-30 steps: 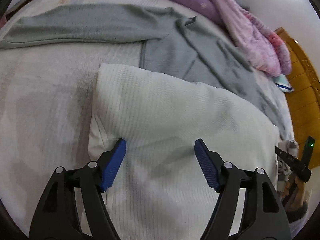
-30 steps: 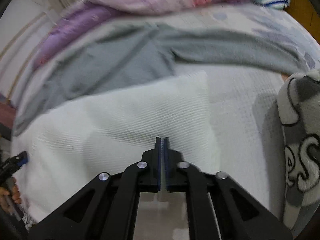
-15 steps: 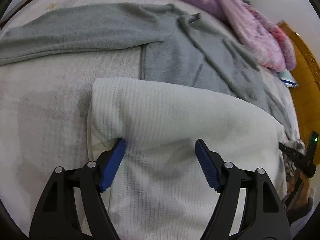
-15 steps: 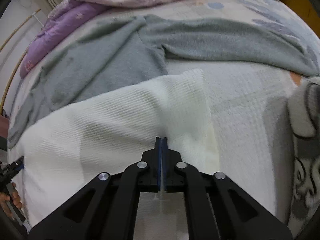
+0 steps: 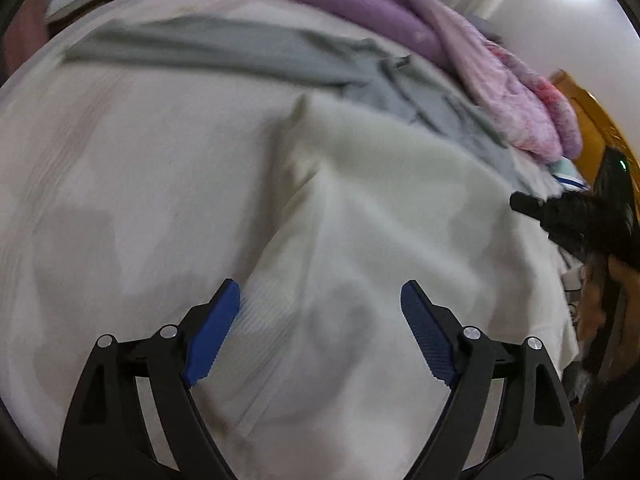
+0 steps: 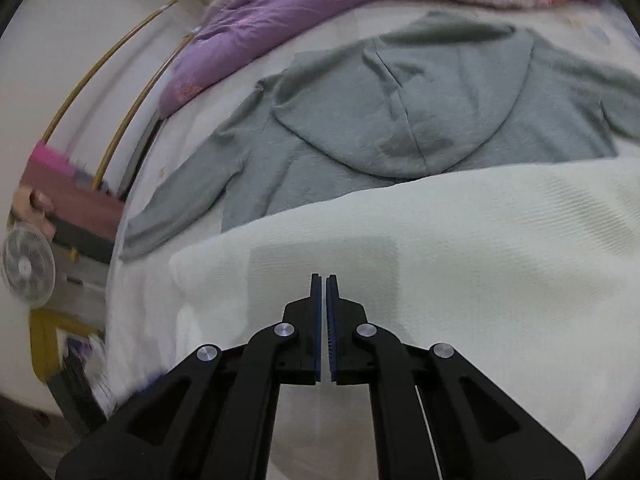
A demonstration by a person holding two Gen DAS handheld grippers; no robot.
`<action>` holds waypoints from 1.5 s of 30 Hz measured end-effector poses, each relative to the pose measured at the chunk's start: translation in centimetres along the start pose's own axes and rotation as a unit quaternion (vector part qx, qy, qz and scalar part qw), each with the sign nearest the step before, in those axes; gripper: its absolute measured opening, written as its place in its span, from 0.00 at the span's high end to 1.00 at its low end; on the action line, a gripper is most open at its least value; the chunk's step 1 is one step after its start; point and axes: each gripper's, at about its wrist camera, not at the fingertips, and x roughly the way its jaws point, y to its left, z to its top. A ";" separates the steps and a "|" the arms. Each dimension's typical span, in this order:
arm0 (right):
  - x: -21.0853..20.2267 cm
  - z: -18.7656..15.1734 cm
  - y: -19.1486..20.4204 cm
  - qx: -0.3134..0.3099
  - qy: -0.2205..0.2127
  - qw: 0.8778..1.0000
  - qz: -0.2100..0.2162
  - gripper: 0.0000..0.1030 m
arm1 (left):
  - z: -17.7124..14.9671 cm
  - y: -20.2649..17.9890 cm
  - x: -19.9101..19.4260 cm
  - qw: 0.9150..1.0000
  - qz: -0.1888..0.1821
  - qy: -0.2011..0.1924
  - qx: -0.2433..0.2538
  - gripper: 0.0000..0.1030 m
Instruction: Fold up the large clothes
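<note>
A white ribbed garment (image 5: 380, 208) lies folded on the bed, over the lower part of a grey hoodie (image 5: 240, 52) that is spread flat behind it. My left gripper (image 5: 320, 286) hovers over the white garment's left edge. Its jaws are opening wide and nothing is pressed between the pads. In the right wrist view the white garment (image 6: 480, 260) fills the foreground and the hoodie's hood (image 6: 420, 120) lies flat beyond it. My right gripper (image 6: 324, 278) is shut above the white cloth and holds nothing. Its black body also shows at the right rim of the left wrist view.
A purple quilt (image 5: 360, 4) and a pink quilt (image 5: 520, 100) are heaped along the bed's far side, next to an orange wooden headboard (image 5: 600, 128). The pale bedsheet (image 5: 120, 160) lies bare left of the garments. A floor fan (image 6: 26, 272) stands beyond the bed's left edge.
The left gripper has shifted left, so the white garment's left edge now lies between wider jaws. The right gripper has swung left along the garment; the hood and bed edge have come into view.
</note>
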 end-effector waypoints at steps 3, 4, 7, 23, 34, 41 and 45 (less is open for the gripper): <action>3.6 -0.1 -0.7 -0.005 0.030 0.997 -0.065 1.00 | -2.1 1.1 0.1 1.000 -0.005 0.011 -0.023 0.19; 4.5 -0.4 -1.2 0.003 0.033 0.997 -0.067 1.00 | -2.8 1.2 0.0 1.000 -0.005 0.011 -0.024 0.19; 4.5 -0.6 -1.3 -0.002 0.027 0.998 -0.063 1.00 | -3.9 1.3 -0.6 0.999 -0.004 0.001 -0.033 0.19; 1.5 -8.6 -2.0 -0.014 0.078 0.995 -0.055 1.00 | -5.0 2.1 -0.3 0.995 -0.041 0.013 -0.087 0.16; -2.9 -14.1 -0.8 -0.053 0.083 0.993 -0.064 1.00 | -5.1 2.4 -0.2 0.993 -0.054 0.024 -0.103 0.16; -1.3 -14.0 -1.6 -0.033 0.071 0.996 -0.040 1.00 | -5.2 2.8 -0.3 0.989 -0.071 0.027 -0.129 0.16; -4.1 -15.3 -1.9 -0.012 0.072 0.997 -0.026 0.97 | -5.5 2.9 -0.1 0.988 -0.077 0.028 -0.133 0.15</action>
